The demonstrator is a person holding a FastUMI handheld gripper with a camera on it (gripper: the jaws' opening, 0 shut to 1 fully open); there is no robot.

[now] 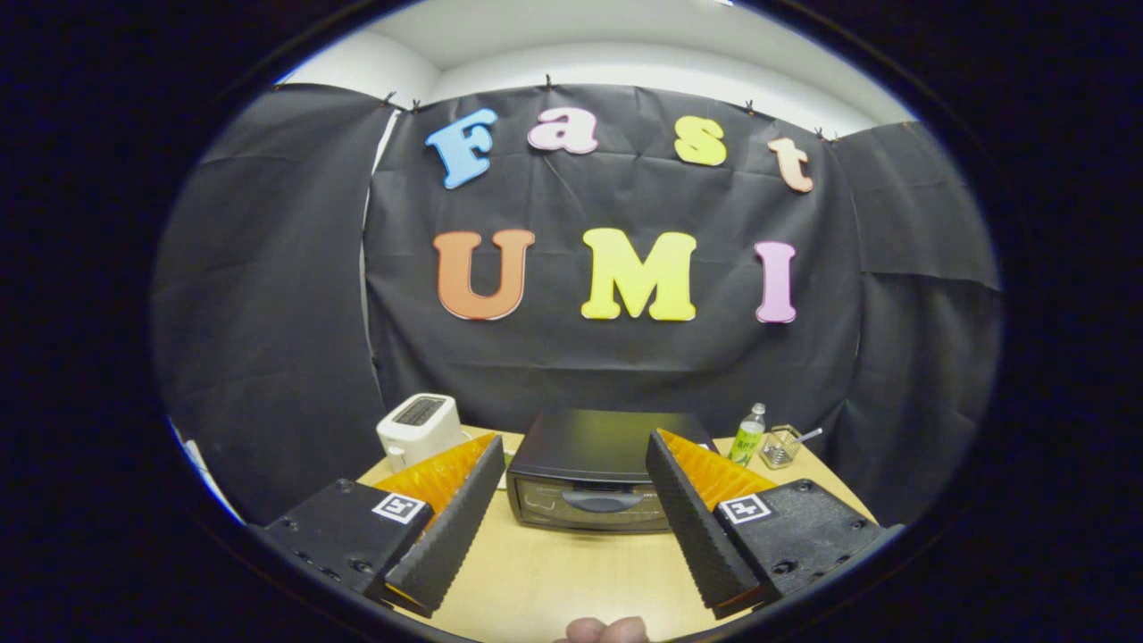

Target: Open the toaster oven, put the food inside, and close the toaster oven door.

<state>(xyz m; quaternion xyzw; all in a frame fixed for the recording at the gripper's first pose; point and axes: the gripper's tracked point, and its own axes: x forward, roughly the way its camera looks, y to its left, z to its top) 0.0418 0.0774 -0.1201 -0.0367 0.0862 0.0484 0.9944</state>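
A: Gripper (571,464) state?
B: Fingers spread wide, holding nothing, raised above the table (554,572) and aimed level at the far wall.
A: Toaster oven?
B: Toaster oven (600,469) sits beyond the fingers, framed between them, door shut with its handle (603,501) facing near. Food: can't tell.
A: Else?
B: White toaster (420,429) far left. Bottle (748,434) and small wire basket (780,446) far right. Fingertips of a hand (605,630) at the near edge.

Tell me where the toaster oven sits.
The toaster oven sits shut on the table, just beyond the open tongs, between the white toaster and green bottle.
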